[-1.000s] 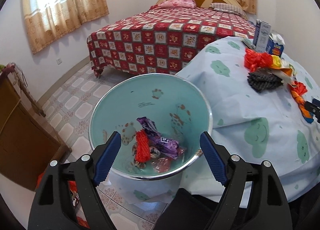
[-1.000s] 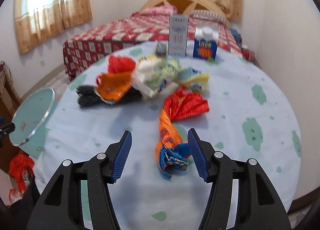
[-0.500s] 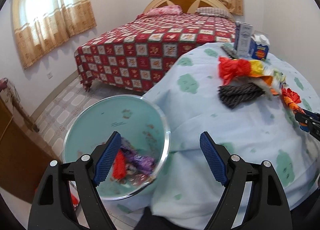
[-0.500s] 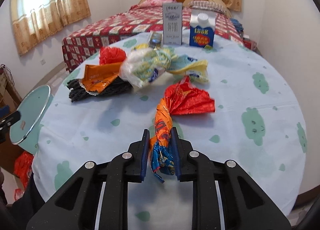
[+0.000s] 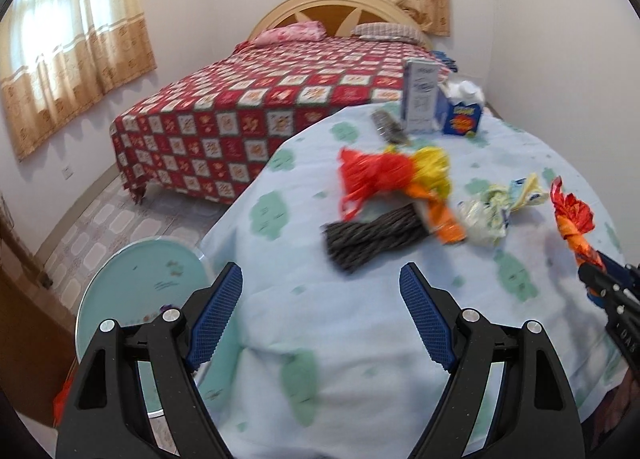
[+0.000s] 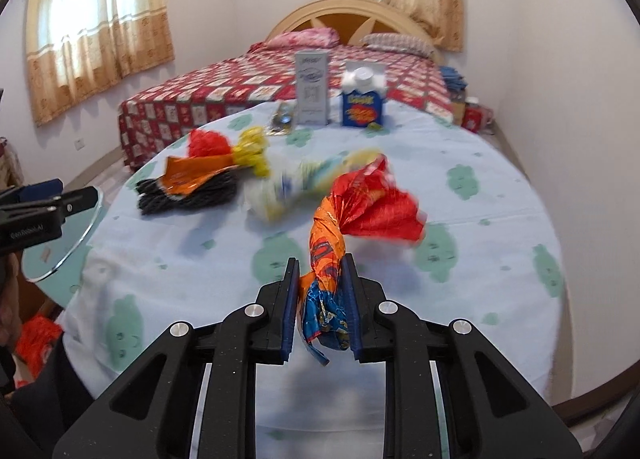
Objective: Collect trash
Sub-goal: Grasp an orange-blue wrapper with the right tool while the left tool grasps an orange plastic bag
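**Wrapper pinched, bin trip coming up**

Between the blue pads of the right claw (image 6: 319, 309), the twisted orange-and-red snack wrapper (image 6: 352, 215) is caught by its blue tail end, jaws nearly together and pressing on it from both sides. They have just been closing, and the wrapper sits squarely between them. Its red fan flares out ahead, and whether that end rests on the pale blue cloth of the surface (image 6: 480, 259) or hangs clear I cannot tell through the blur.

So the step in hand reads as the pick: grip made, carry not yet done.

Over on the other side, the left claw (image 5: 320, 319) hangs wide open and empty above the near edge of the surface, with nothing between its pads. Just beside that edge, down low, sits the teal bin (image 5: 140, 279) with its shiny rim.

Plenty left to collect: a red plastic bag (image 5: 372, 173), a yellow bag (image 5: 434, 163), an orange wrapper (image 5: 444, 219) lying on a dark ribbed packet (image 5: 372, 237), and a pale crumpled bag (image 5: 486, 213). Farther back stand a white carton (image 5: 420, 97) and a blue juice carton (image 5: 462, 115), upright.

Next move, as I judge it: carry the wrapper across to the bin and let go above the opening. It's light and floppy, so the loose end may drag the neighbouring bags.
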`<state>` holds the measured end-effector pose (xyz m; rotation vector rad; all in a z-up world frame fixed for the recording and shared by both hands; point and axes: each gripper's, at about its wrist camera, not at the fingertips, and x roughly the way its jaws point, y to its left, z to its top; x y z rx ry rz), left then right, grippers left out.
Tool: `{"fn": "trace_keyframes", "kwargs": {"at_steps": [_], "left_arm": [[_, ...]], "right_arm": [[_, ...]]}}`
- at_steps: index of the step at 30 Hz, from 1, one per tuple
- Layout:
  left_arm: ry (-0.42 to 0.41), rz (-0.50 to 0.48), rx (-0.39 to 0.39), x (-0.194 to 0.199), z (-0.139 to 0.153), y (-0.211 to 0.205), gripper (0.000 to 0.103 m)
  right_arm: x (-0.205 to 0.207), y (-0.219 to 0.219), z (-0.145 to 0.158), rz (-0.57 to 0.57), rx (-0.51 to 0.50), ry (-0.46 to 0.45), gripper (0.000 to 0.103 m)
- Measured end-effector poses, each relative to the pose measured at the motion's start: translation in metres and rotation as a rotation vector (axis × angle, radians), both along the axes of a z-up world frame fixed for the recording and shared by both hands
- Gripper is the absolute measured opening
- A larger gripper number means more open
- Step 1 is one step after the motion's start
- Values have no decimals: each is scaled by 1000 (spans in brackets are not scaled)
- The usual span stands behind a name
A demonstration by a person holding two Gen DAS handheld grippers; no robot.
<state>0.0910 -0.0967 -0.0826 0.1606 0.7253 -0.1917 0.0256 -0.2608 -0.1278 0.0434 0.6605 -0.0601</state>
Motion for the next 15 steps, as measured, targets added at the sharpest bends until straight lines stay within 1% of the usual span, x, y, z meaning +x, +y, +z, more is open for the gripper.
{"fn": "trace_keyframes", "kwargs": {"at_steps": [4, 8, 9, 10, 11, 12, 13, 14, 15], "left_arm": [[-13, -33, 5, 10, 5, -31, 80], [11, -53, 21, 29, -4, -57, 78], [21, -54, 38, 37, -10, -64, 71], [39, -52, 45, 44, -16, -69, 62], [55, -54, 43, 48, -20, -70, 54], [77, -61, 43, 55, -26, -73, 37], [93, -68, 47, 58, -30, -75, 22], [102, -72, 47, 59, -32, -75, 16], [108, -77, 42, 59, -33, -75, 7]], "right_arm": [[-5, -9, -1, -11, 1, -20, 22], [-4, -11, -5, 2, 21, -27, 22], [-5, -10, -5, 11, 27, -30, 22], [-7, -10, -5, 15, 30, -33, 22], [-7, -10, -5, 17, 31, -36, 22], [-6, -9, -5, 23, 34, -40, 22], [-7, -9, -5, 27, 36, -42, 22], [-8, -8, -5, 29, 35, -47, 22], [-8, -8, -5, 30, 35, -49, 22]]}}
